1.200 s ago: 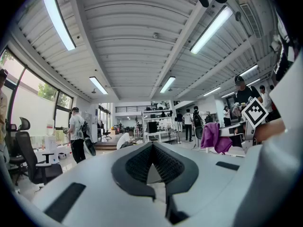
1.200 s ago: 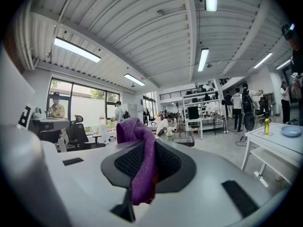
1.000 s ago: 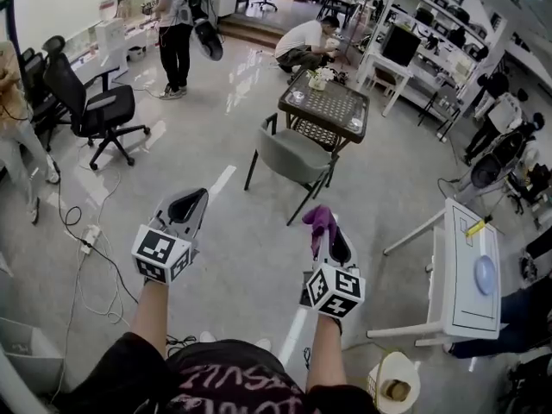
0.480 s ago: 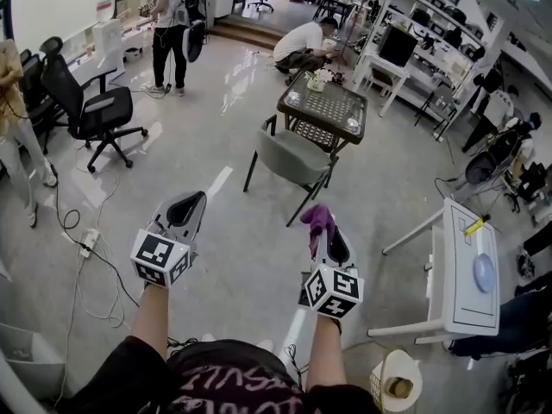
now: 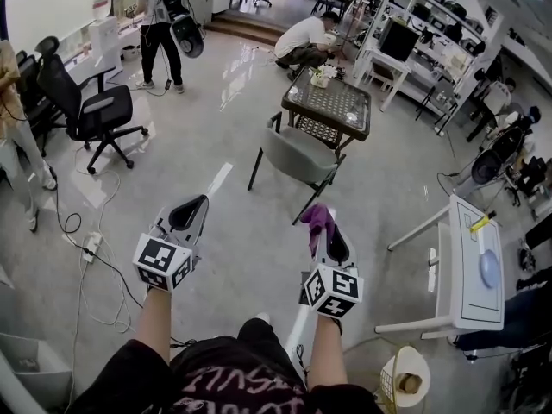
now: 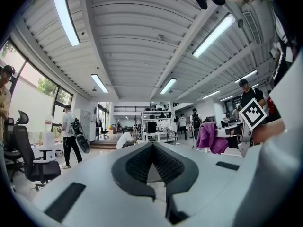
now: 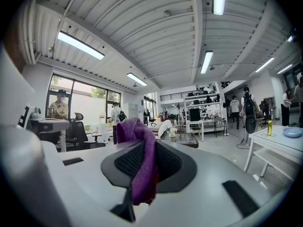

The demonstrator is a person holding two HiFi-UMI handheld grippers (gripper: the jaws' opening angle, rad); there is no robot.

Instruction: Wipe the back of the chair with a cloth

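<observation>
Right claw clamps cloth, ready for wiping | left claw pinched together, empty | chair at 12 o'clock, well apart

chair ahead, centre — backed against the surface behind it | office chair far left | second surface at right | left gripper and right gripper side by side, well short of the chair | cloth between the right gripper's jaws — left gripper's jaws together on nothing
</observation>
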